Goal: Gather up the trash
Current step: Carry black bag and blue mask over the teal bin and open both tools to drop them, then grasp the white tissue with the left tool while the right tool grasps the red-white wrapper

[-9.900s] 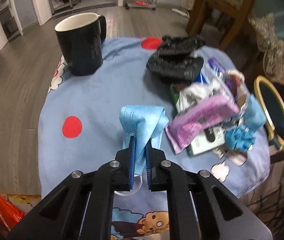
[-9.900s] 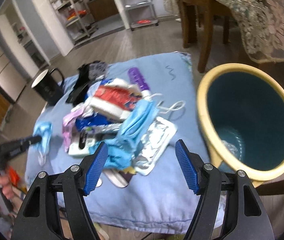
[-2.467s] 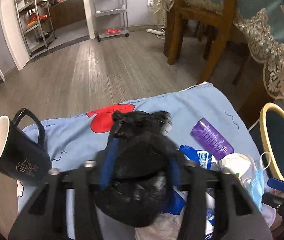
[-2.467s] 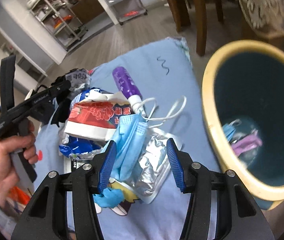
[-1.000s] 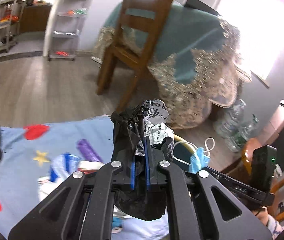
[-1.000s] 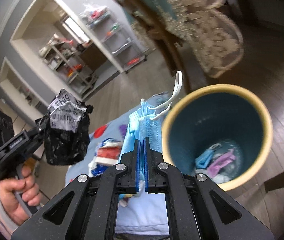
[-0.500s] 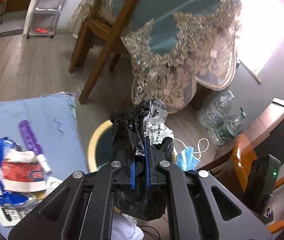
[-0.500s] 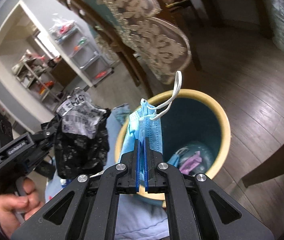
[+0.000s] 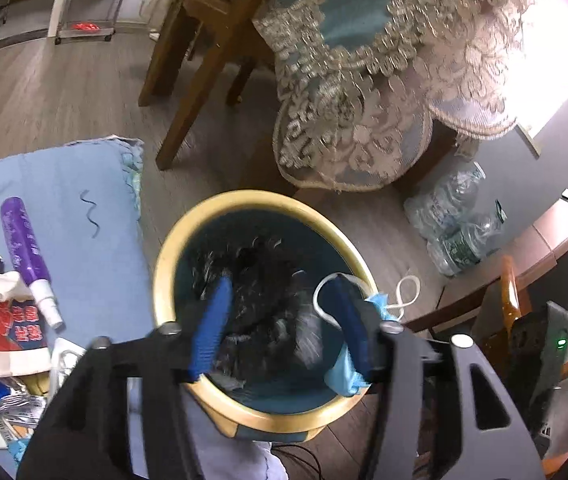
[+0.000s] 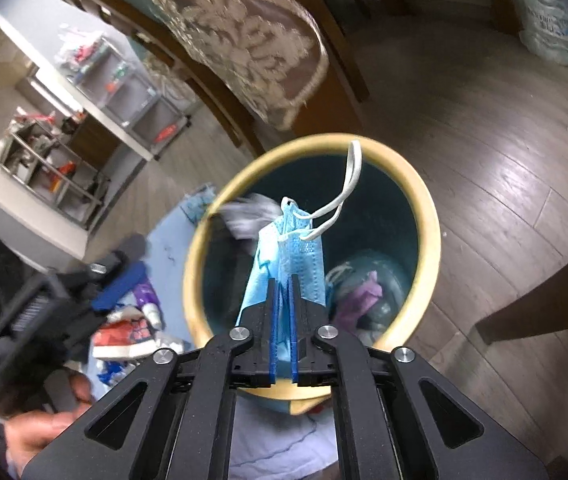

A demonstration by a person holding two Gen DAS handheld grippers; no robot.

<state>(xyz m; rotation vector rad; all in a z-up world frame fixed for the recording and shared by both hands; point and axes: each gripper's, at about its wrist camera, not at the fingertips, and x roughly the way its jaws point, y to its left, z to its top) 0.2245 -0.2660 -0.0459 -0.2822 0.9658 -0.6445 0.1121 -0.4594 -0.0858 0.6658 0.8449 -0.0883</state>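
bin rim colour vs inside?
Trash bin: yellow rim, dark teal inside. Clearest in the right wrist view, behind the blue face mask pinched by the right gripper.

A: Bin [image 9: 171, 248], frame centre: yellow rim, teal inside. Black bag [image 9: 259, 300] in it, blurred, silver flecks.

B: Mask [image 10: 300, 256], centre of right view: light blue, white loops. Finger pads [image 10: 271, 320] blue.

A: Cloth [image 9: 63, 184], left edge: pale blue, dark squiggle. Tube [image 9: 23, 244] purple, white cap.

B: Tablecloth [image 9: 348, 20], top: teal, beige lace border.
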